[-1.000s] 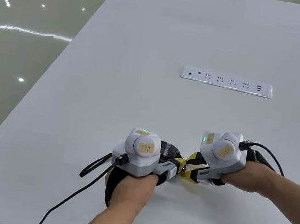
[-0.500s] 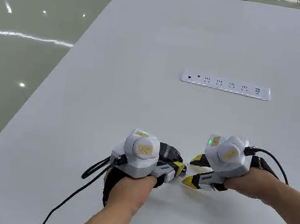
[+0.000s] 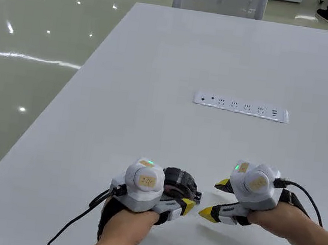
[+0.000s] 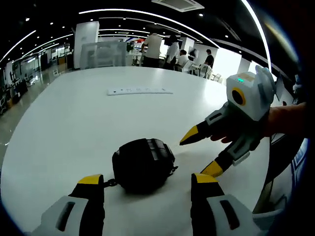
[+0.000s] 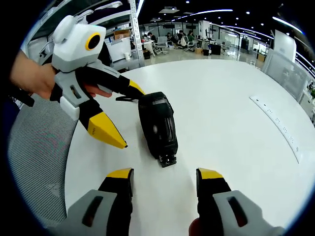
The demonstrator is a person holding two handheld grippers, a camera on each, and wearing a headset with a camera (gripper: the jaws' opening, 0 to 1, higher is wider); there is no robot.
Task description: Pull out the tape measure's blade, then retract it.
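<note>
A black tape measure (image 3: 179, 184) lies on the white table (image 3: 159, 67), its blade drawn in. My left gripper (image 3: 188, 202) stands open around it; in the left gripper view the tape measure (image 4: 142, 164) sits between and just ahead of the yellow-tipped jaws of the left gripper (image 4: 147, 179). My right gripper (image 3: 214, 198) is open a little to the right, apart from the case. In the right gripper view the tape measure (image 5: 158, 128) points its blade mouth toward the right gripper (image 5: 165, 173), with the left gripper (image 5: 129, 117) straddling its far end.
A white power strip (image 3: 241, 106) lies farther back on the table, also seen as the power strip (image 4: 140, 90) and the power strip (image 5: 278, 125). The table's left edge (image 3: 52, 102) drops to a shiny floor. Cables trail from both grippers toward me.
The right gripper has drawn back to the right from the tape measure and its jaws now stand apart. The left gripper stays at the case. The head camera has tilted.
</note>
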